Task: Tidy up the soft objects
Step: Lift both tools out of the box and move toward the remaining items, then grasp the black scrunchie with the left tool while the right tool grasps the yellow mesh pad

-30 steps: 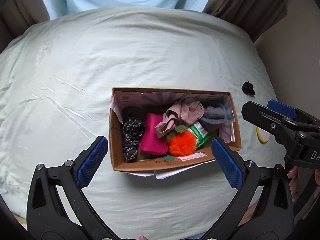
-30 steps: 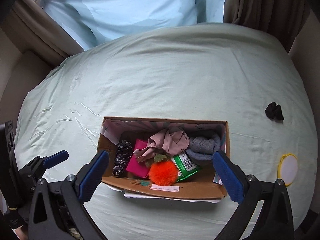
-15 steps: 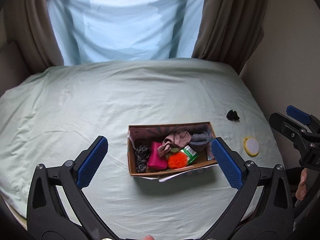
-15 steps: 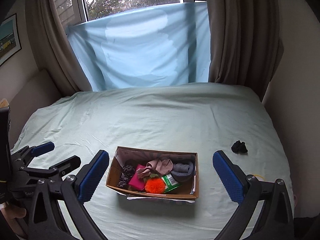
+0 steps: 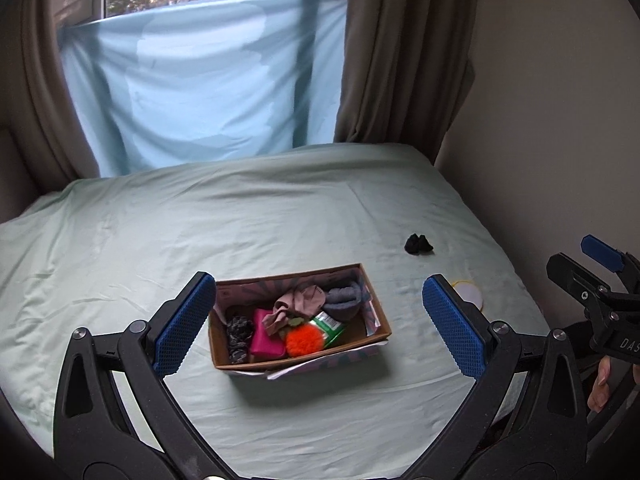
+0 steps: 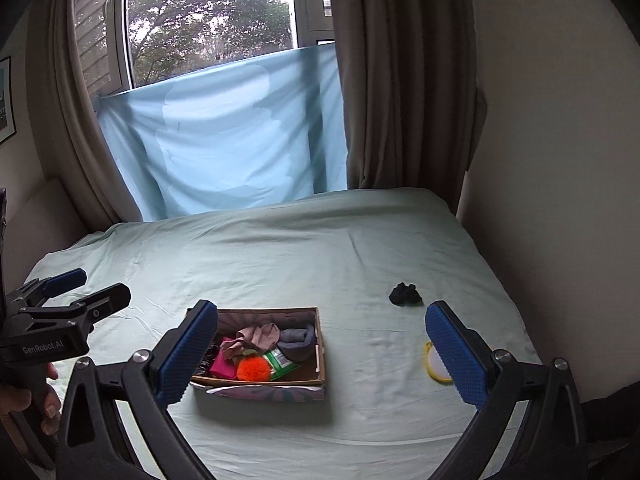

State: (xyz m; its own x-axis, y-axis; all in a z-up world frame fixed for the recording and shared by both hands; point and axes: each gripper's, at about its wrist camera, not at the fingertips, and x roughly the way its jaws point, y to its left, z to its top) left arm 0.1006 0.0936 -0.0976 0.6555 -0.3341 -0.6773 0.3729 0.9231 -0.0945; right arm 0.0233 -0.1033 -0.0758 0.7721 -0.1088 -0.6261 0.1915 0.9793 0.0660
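A cardboard box [image 5: 360,344] [image 6: 320,352] sits on the pale green bed. It holds a pink cloth [image 5: 298,304], a grey sock [image 5: 342,300], an orange pompom [image 5: 304,340] [image 6: 252,368], a magenta pouch [image 5: 266,338], a green packet [image 5: 330,324] and a dark patterned scrunchie [image 5: 239,334]. A black sock [image 5: 418,245] [image 6: 405,294] lies on the sheet right of the box. My left gripper [image 5: 320,328] and right gripper [image 6: 322,354] are both open, empty, held back from the box.
A round yellow-rimmed pad [image 5: 470,294] [image 6: 434,364] lies near the bed's right edge. A blue sheet [image 5: 200,88] hangs over the window, with brown curtains [image 6: 400,80] on both sides. A wall [image 5: 560,120] runs along the bed's right side.
Both grippers have pulled up and back from just above the box, so the whole bed and window now show. Both stay open; the objects have not moved.
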